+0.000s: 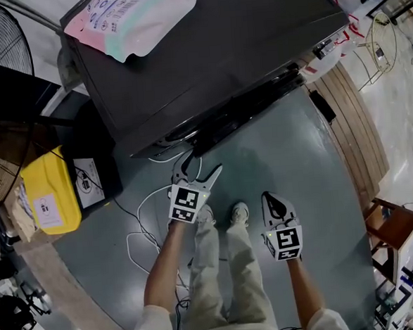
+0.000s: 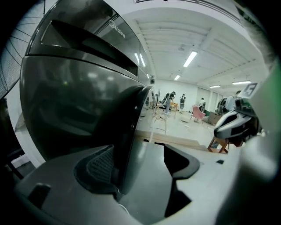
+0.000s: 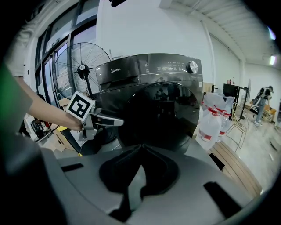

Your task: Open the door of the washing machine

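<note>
The left gripper (image 1: 201,165) was at the door (image 1: 248,108) on the washing machine's (image 1: 205,48) front. Its jaws were apart and the door's edge sat between them, not clamped. The door looked barely cracked, so the whole swing remained. The right gripper (image 1: 272,203) hung short of the machine, jaws together and empty. A cable (image 1: 144,228) lay before the machine and bottles (image 3: 210,125) stood beside it.

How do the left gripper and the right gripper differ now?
The left gripper has its jaws apart; the right gripper has them together, empty. The left gripper straddles the edge of the washing machine door; the right gripper hangs back, touching nothing. Both face that door.
</note>
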Action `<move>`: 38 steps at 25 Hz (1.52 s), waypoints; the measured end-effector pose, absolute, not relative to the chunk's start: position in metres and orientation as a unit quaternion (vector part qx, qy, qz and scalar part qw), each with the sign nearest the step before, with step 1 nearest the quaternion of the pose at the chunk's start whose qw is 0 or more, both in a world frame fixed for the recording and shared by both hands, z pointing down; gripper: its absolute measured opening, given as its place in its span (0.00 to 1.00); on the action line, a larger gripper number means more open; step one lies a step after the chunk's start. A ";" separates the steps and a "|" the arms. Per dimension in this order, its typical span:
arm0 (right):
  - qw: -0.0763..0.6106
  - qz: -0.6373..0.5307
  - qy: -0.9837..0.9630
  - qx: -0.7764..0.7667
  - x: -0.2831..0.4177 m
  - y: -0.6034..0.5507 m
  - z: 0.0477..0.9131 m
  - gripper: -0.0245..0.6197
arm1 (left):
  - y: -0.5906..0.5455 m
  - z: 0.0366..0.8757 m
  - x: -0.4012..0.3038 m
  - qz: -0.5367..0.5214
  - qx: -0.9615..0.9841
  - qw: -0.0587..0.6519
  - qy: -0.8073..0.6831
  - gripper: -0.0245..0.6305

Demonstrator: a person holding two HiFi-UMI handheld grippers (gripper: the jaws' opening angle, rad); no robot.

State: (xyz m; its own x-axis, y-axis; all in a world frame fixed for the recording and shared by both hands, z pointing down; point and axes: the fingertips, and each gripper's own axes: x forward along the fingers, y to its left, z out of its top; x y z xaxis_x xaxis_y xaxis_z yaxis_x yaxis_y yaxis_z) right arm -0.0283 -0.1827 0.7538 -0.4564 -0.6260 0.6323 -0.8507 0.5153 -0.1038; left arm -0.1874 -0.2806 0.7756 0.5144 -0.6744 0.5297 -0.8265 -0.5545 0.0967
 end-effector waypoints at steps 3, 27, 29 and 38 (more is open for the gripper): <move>0.271 0.211 -0.826 0.448 -0.023 -0.182 0.757 0.04 | -0.291 0.779 -0.183 0.223 0.855 0.167 -0.438 0.56; 0.271 0.217 -0.826 0.444 -0.018 -0.166 0.767 0.04 | -0.305 0.788 -0.190 0.248 0.836 0.145 -0.467 0.21; 0.271 0.218 -0.826 0.443 -0.019 -0.164 0.767 0.04 | -0.305 0.788 -0.190 0.249 0.834 0.143 -0.472 0.21; 0.267 0.221 -0.825 0.446 -0.016 -0.159 0.768 0.04 | -0.304 0.788 -0.190 0.251 0.829 0.149 -0.477 0.21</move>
